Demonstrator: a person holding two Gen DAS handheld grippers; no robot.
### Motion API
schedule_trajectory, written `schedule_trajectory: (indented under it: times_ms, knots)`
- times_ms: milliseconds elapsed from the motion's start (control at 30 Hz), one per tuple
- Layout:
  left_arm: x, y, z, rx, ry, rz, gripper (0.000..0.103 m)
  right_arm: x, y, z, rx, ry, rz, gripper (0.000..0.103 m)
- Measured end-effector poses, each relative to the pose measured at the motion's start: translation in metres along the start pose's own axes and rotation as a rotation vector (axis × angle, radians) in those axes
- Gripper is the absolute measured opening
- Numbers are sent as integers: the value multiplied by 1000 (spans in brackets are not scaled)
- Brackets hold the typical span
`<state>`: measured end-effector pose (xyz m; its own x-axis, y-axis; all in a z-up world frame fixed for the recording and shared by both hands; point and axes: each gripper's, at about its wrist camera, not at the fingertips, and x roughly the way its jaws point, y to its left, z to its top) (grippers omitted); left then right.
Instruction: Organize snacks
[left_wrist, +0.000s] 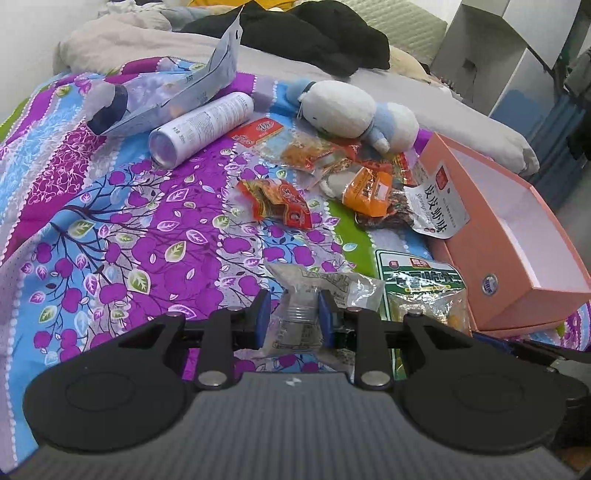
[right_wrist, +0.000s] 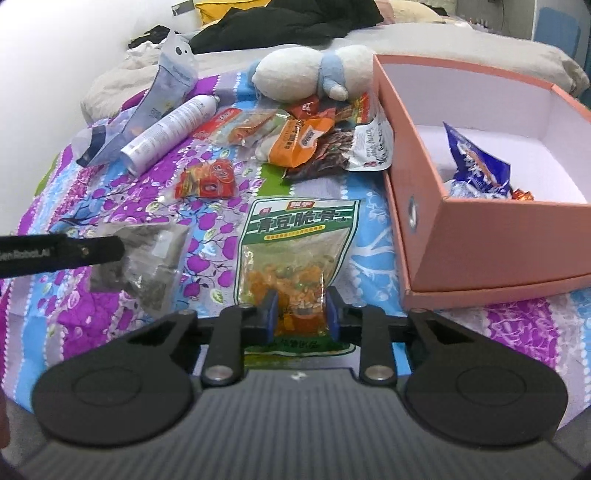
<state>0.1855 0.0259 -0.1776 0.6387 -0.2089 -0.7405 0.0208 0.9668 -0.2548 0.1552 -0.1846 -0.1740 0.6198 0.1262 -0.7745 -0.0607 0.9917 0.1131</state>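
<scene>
My left gripper (left_wrist: 293, 314) is shut on a clear grey snack packet (left_wrist: 314, 291), low over the flowered bedspread; the packet also shows in the right wrist view (right_wrist: 147, 254) with the left finger (right_wrist: 74, 251) on it. My right gripper (right_wrist: 301, 314) has its blue pads on both sides of a green-labelled packet of orange snacks (right_wrist: 295, 243), which lies flat on the bed. A pink box (right_wrist: 491, 236) stands open at the right and holds a blue snack bag (right_wrist: 476, 166). A heap of orange and red snack packets (right_wrist: 295, 136) lies beyond.
A white spray can (right_wrist: 170, 129), a bluish pouch (right_wrist: 166, 88) and a white-and-blue plush toy (right_wrist: 310, 74) lie at the far side of the bedspread. A red packet (right_wrist: 207, 179) lies alone mid-bed. Dark clothes (right_wrist: 280, 26) are piled behind.
</scene>
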Motion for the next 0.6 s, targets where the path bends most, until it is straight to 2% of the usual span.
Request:
schedule_trajectory:
  times_ms: [233,600]
  knots:
    - [-12,-5,11,-17,-12,-20,32,-12,-2,4,25,-4,18,24]
    - [-51,-21,49,-14,-88,-48,31,-56,1,41,17,-104,29,23]
